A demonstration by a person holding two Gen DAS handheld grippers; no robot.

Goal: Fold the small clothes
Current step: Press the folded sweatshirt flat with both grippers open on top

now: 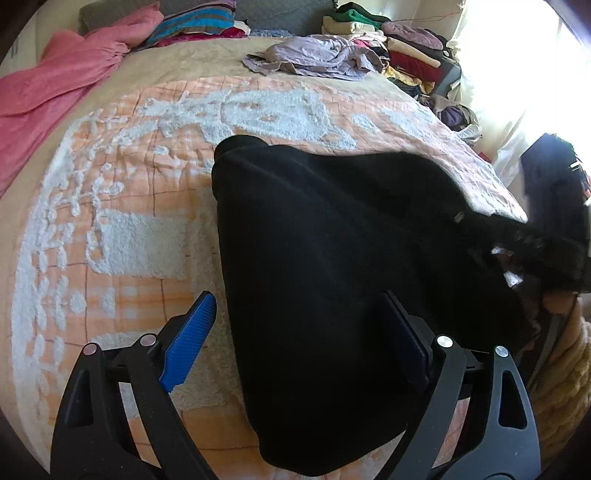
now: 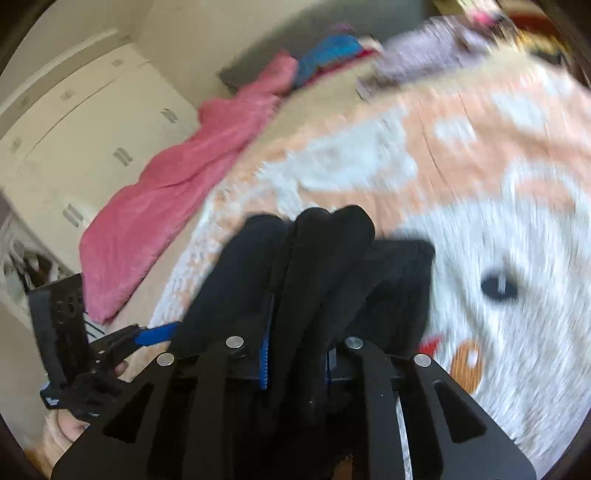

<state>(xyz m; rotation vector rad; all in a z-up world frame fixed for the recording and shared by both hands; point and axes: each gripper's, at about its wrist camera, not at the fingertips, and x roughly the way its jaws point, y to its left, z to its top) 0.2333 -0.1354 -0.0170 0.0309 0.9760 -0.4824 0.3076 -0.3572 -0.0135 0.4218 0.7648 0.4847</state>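
1. Left wrist view: the left gripper point(image 1: 295, 339) stands with its jaws spread wide over the near part of the black garment point(image 1: 332, 240), one blue pad on the bedspread point(image 1: 129, 155) side, the other over the cloth. Neither pad presses on anything.
2. The garment lies on the bedspread, stretched toward the right edge of the bed, where the right gripper point(image 1: 524, 240) is dimly seen at its far end.
3. No true container shows here. A stack of folded clothes point(image 1: 373, 26) sits at the far corner, a crumpled lilac garment point(image 1: 314, 57) just beside it, and a pink blanket point(image 1: 55, 96) lies along the left.
4. Right wrist view (blurred): the right gripper point(image 2: 295, 332) has its jaws closed on a bunched fold of the black garment point(image 2: 317, 258), which wraps up and over the fingers.
5. The left gripper point(image 2: 155, 336) shows at the lower left, one blue pad visible.
6. To do this step well, I judge the right side should carry its edge across evenly, keeping the fabric taut, while the left pins or pinches the near hem so the layer below does not drag.
7. White cupboards point(image 2: 74, 122) stand shut behind the bed; their contents are hidden.
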